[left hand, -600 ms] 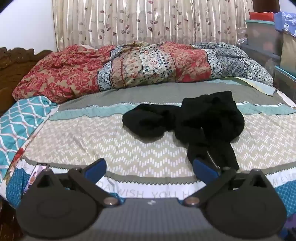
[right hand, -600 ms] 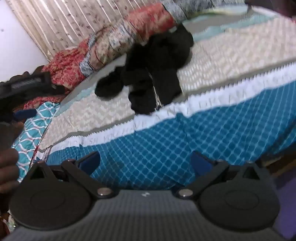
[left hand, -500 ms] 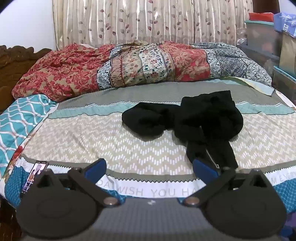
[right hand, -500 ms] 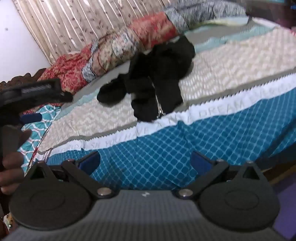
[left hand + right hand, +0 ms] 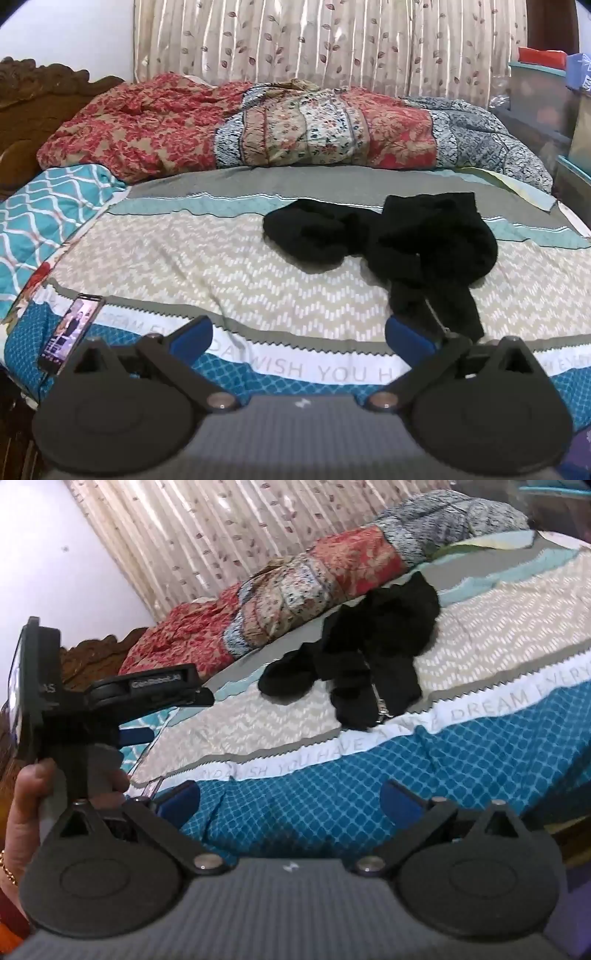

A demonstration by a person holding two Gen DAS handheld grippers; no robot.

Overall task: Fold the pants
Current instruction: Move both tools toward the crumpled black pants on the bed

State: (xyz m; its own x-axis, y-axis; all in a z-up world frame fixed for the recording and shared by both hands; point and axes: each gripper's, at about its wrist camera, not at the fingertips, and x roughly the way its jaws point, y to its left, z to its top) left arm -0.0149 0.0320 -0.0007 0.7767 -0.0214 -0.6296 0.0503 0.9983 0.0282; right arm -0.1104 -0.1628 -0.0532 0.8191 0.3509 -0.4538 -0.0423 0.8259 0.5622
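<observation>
Since the earlier frames the left gripper (image 5: 298, 338) has drawn back a little, bringing a phone (image 5: 72, 334) at the bed's (image 5: 192, 269) near left corner fully into view, and the right gripper (image 5: 290, 799) has swung so the pants (image 5: 364, 661) sit higher in its view. The black pants (image 5: 402, 245) lie crumpled mid-bed, just beyond the lettered white band, untouched. Both grippers hang wide open and empty, so this looks like the approach; next, I judge, each must reach a pants edge and spread the heap flat.
</observation>
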